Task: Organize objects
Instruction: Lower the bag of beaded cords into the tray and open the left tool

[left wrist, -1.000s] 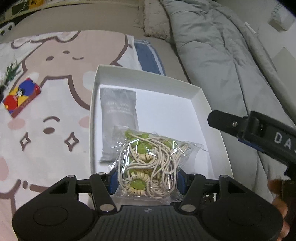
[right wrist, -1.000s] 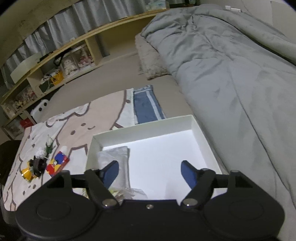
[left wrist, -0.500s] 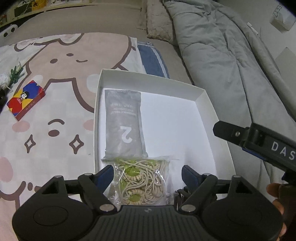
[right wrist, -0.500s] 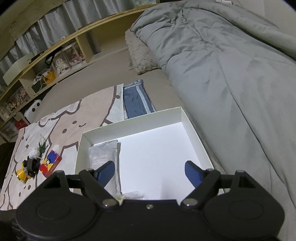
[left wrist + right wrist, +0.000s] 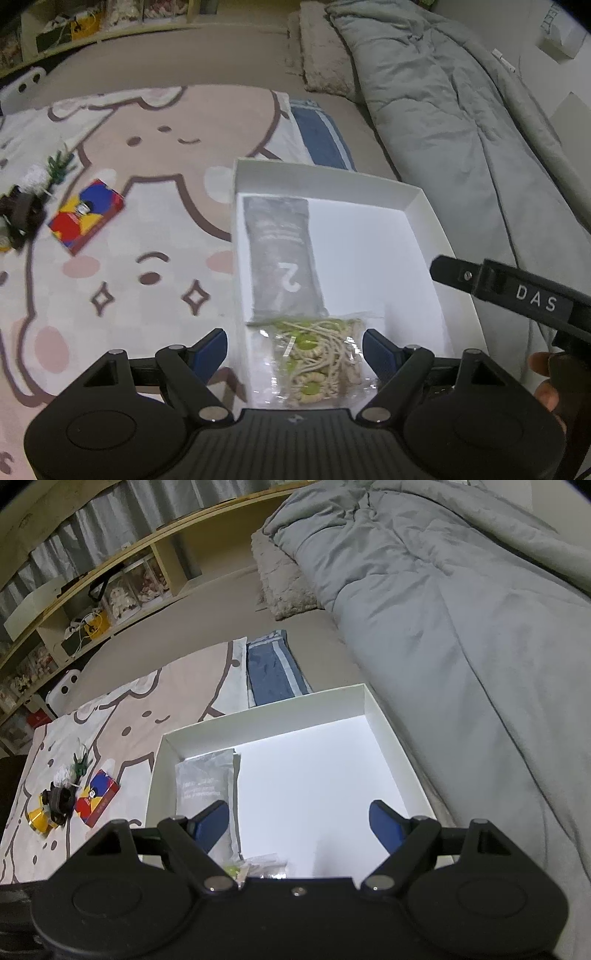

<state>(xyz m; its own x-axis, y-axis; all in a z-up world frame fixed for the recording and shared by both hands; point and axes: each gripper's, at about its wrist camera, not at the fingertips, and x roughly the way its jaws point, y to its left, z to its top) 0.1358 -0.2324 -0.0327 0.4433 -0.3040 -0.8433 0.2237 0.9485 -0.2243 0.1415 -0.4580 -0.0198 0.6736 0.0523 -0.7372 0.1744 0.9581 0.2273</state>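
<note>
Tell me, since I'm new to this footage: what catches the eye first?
The white box on the cartoon blanket, holding a grey pouch marked 2 and a clear bag of cord and green beads at its near end. Left of the box lies a red, yellow and blue packet.

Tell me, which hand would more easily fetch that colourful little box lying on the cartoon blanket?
Probably the left. The left gripper is open, nothing clamped, with the colourful box on its side. The right gripper, also open, hangs over the white tray, farther across.
</note>
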